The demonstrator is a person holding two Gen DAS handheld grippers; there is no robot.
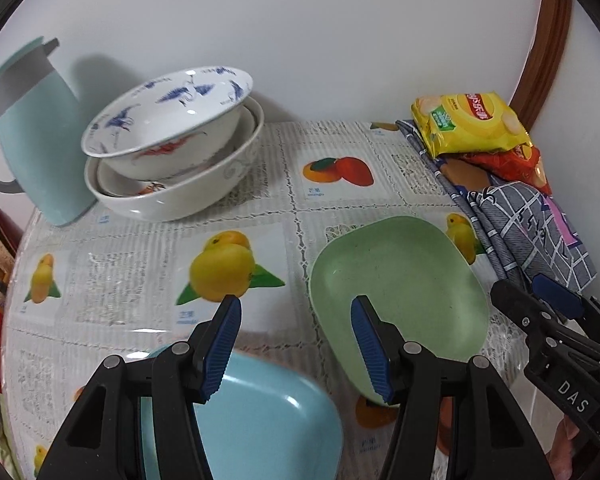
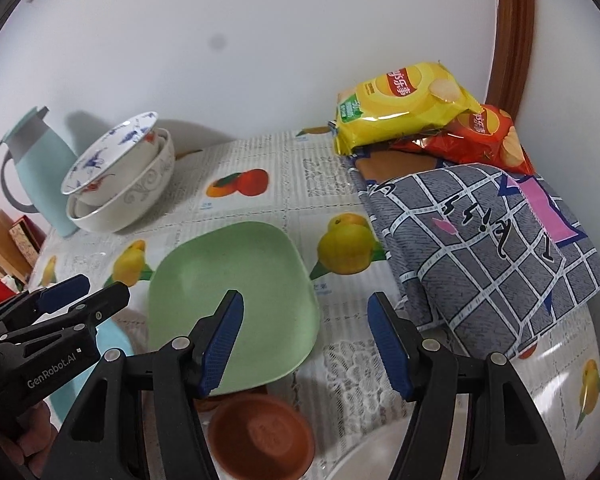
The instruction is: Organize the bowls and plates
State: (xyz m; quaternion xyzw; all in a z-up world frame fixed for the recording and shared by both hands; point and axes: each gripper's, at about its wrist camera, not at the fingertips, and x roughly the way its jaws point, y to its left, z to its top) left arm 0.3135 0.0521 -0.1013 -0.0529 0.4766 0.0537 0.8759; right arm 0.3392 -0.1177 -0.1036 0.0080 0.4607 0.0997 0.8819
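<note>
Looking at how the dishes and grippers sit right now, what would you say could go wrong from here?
1. The stacked bowls by the wall look unsteady: the top one sits tilted, so adding to the pile could tip it.
2. The blue plate and brown bowl lie close to the near table edge; a nudge might push them off.
3. The left gripper and right gripper, both open, hover near the green plate and could collide.

Green plate [image 2: 232, 292], pale-blue plate [image 1: 256, 420], terracotta bowl [image 2: 260, 440] (fruit-printed tablecloth [image 1: 140, 272] beneath), blue-figured white bowl [image 1: 168, 116].
</note>
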